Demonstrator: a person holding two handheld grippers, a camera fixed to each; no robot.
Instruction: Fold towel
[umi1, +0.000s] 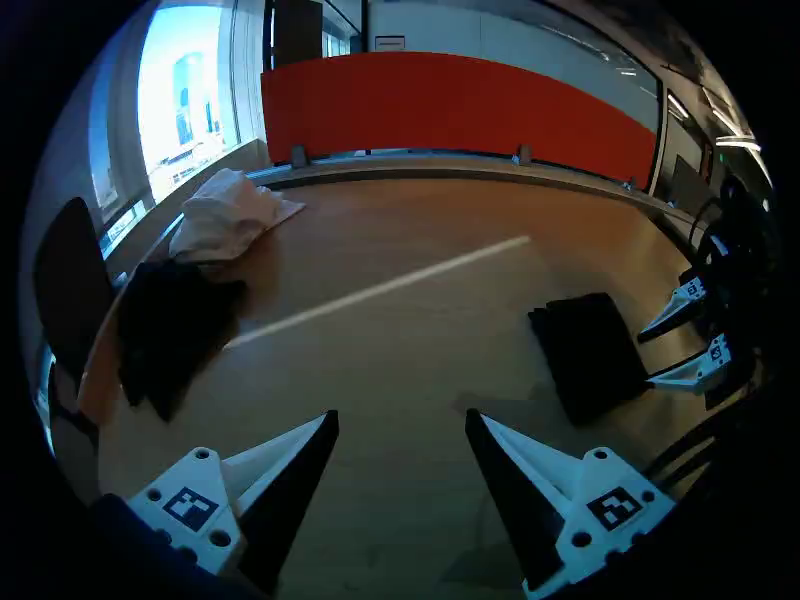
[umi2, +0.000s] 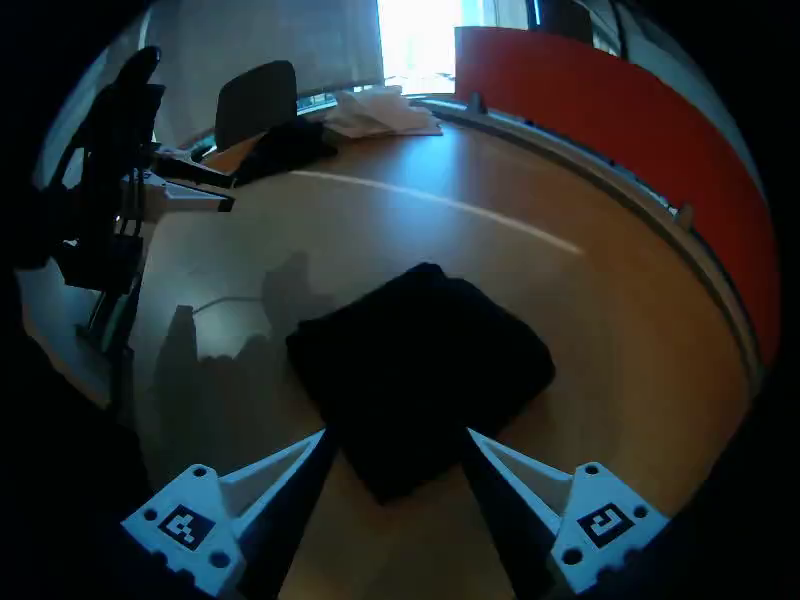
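A folded black towel (umi2: 425, 370) lies flat on the wooden table (umi2: 600, 330). Its near corner reaches into the gap of my right gripper (umi2: 397, 440), which stands open with neither finger pressing on the cloth. In the left gripper view the same folded black towel (umi1: 590, 355) lies to the right, and the right gripper (umi1: 650, 357) hovers at its far side. My left gripper (umi1: 400, 420) is open over bare table with nothing between its fingers. From the right gripper view the left gripper (umi2: 225, 193) hangs far off at the left, held by a hand.
A crumpled white towel pile (umi1: 225, 215) and a loose black towel (umi1: 170, 325) sit at the table's far left corner. A dark chair (umi1: 70, 280) stands beyond that edge. A red partition (umi1: 450, 105) runs along the back edge of the table.
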